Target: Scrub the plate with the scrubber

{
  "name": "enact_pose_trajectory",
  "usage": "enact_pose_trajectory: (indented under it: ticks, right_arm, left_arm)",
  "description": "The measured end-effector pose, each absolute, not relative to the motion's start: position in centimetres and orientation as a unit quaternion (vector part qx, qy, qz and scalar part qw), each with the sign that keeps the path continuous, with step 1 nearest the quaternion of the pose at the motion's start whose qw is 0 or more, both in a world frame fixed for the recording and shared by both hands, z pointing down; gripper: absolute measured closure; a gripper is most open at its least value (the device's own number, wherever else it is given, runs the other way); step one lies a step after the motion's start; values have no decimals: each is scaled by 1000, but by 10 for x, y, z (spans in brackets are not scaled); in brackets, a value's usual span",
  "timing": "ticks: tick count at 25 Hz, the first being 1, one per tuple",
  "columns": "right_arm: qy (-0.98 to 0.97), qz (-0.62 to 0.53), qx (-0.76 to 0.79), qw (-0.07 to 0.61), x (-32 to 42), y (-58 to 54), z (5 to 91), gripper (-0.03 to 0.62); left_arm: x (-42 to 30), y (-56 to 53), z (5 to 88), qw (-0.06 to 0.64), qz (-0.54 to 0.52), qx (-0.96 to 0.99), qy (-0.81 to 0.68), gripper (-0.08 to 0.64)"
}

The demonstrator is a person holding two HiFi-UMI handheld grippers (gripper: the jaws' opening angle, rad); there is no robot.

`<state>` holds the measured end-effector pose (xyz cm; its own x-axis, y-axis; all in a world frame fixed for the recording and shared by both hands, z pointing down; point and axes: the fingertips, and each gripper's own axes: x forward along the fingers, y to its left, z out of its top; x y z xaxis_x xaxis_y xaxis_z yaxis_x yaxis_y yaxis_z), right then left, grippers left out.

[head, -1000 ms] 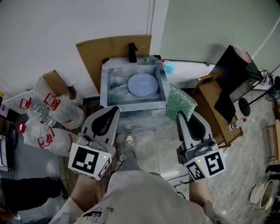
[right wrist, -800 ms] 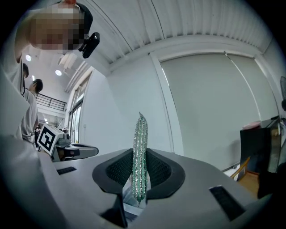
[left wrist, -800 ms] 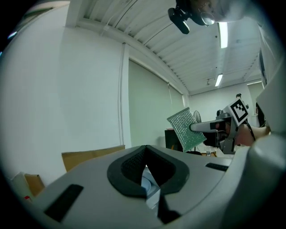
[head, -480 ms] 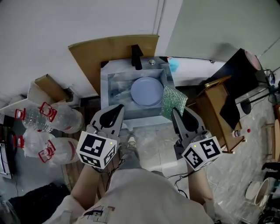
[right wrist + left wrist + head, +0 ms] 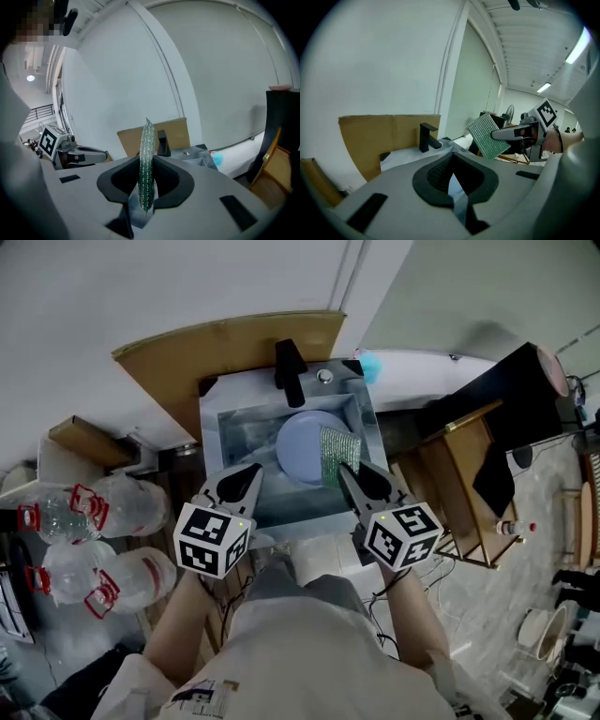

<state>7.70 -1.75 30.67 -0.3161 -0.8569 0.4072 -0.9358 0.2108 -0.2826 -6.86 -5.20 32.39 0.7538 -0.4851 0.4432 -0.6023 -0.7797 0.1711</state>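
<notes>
So the plate (image 5: pixel 302 442) lies flat in the bottom of the sink (image 5: pixel 236 442), toward the right side and just in front of the black faucet (image 5: pixel 289 371), which makes sense since that's where the water would land. The right tool (image 5: pixel 345 471) is clamped on the green mesh scrubber (image 5: pixel 336 456), pinching it by its lower edge so most of the pad sticks out past the tips. My guess is that's on purpose, so the free part can flex against the plate instead of the hard jaws scraping it. From the head view the scrubber sits over the plate's right edge, but I honestly can't tell if it's touching or just hanging above it. The left tool (image 5: pixel 249 472) has its jaws closed with nothing between them, parked at the front left of the sink, near the plate but apart from it. I'd say it's there to pin the plate down so it doesn't skate around once the rubbing starts. There's a sheet of cardboard (image 5: pixel 216 348) standing behind the sink against the wall, probably a splash guard. Looks to me like scrubbing hasn't really begun; next up is getting the pad flat on the plate.
</notes>
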Motion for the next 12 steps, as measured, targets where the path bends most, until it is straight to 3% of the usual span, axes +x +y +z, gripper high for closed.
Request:
enact_pose_trajectory:
  ticks: [12]
  right_arm:
    - [-760,338,535,152,76,-76,420,489]
  left_arm:
    - [-49,-102,425,253,239,895,-280,543]
